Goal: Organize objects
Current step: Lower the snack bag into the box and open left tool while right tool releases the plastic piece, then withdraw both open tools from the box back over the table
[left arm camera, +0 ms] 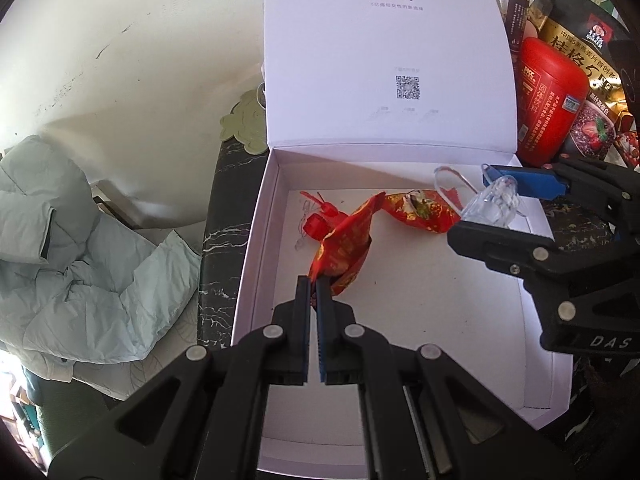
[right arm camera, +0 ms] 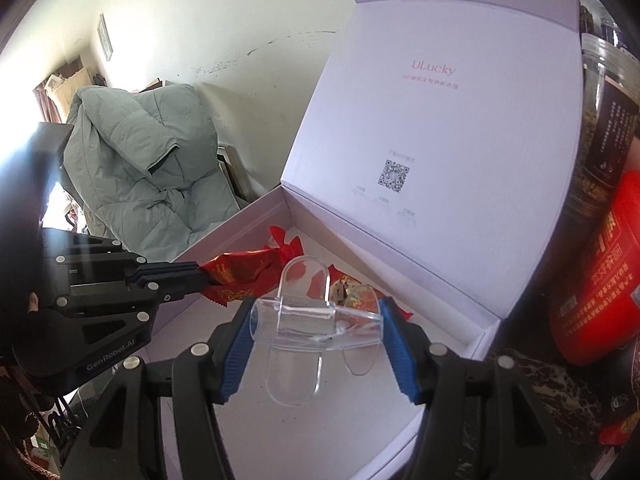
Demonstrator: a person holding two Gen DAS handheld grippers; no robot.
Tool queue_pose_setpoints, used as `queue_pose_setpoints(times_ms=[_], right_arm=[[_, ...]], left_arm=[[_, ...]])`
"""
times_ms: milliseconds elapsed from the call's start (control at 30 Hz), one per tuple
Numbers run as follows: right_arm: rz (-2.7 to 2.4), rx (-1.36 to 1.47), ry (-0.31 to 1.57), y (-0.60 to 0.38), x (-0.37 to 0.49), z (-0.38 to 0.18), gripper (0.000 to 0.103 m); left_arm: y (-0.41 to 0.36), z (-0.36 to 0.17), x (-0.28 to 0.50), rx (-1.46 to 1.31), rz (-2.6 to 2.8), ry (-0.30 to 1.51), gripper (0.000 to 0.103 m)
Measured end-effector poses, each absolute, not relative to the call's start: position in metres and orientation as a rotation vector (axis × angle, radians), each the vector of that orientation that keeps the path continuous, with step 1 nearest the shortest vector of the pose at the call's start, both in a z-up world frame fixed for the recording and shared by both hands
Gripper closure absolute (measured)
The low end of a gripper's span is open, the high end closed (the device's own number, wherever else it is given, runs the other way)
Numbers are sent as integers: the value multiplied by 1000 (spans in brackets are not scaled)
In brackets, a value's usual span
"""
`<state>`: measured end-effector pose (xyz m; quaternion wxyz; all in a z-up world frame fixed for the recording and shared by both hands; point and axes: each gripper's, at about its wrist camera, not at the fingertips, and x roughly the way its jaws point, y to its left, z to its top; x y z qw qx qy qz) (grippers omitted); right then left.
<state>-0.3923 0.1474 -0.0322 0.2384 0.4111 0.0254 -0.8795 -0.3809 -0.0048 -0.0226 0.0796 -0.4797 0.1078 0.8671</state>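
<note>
An open white box (left arm camera: 256, 240) stands on a dark marbled table, its lid (left arm camera: 384, 60) upright at the back. My left gripper (left arm camera: 313, 280) is shut on the end of a red snack wrapper (left arm camera: 344, 248) just above the box floor. It shows from the side in the right wrist view, where the left gripper (right arm camera: 198, 272) enters from the left with the red wrapper (right arm camera: 240, 270). My right gripper (right arm camera: 316, 312) is shut on a clear plastic piece (right arm camera: 300, 320), held between its blue pads over the box's right side. Another red wrapper (left arm camera: 424, 212) and a small red plastic bit (left arm camera: 316, 222) lie inside.
A red canister (left arm camera: 552, 104), a Quaker oats bag (left arm camera: 592, 60) and dark jars (right arm camera: 604, 120) crowd the table right of the box. A pale green padded jacket (left arm camera: 80, 260) lies on a seat to the left, below the table's edge (left arm camera: 224, 216).
</note>
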Motion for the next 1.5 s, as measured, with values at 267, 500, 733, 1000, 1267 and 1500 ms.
queue_pose_setpoints(times_ms=[267,500,733,1000,1267,1500], right_arm=[[-2372,1211,129,144,-408,-50,42],[-2351,1282,121,146,-415,-59,42],[-2344,1310,125,148,-416,-63,42],[-2392,1284,179,155,-406,-55,34],[-2451,1249,172,167,-394,-35,29],[-2500,1202,164,176,-376,-10,28]], left_arm=[[-3,-31,-393,-1469,2587,320,100],[-2,-34,-400,-1484,2559,293,100],[1,-32,-399,-1478,2554,285,100],[8,-21,-392,-1442,2628,323,89],[5,-1,-379,-1355,2731,282,48],[7,24,-362,-1281,2797,318,38]])
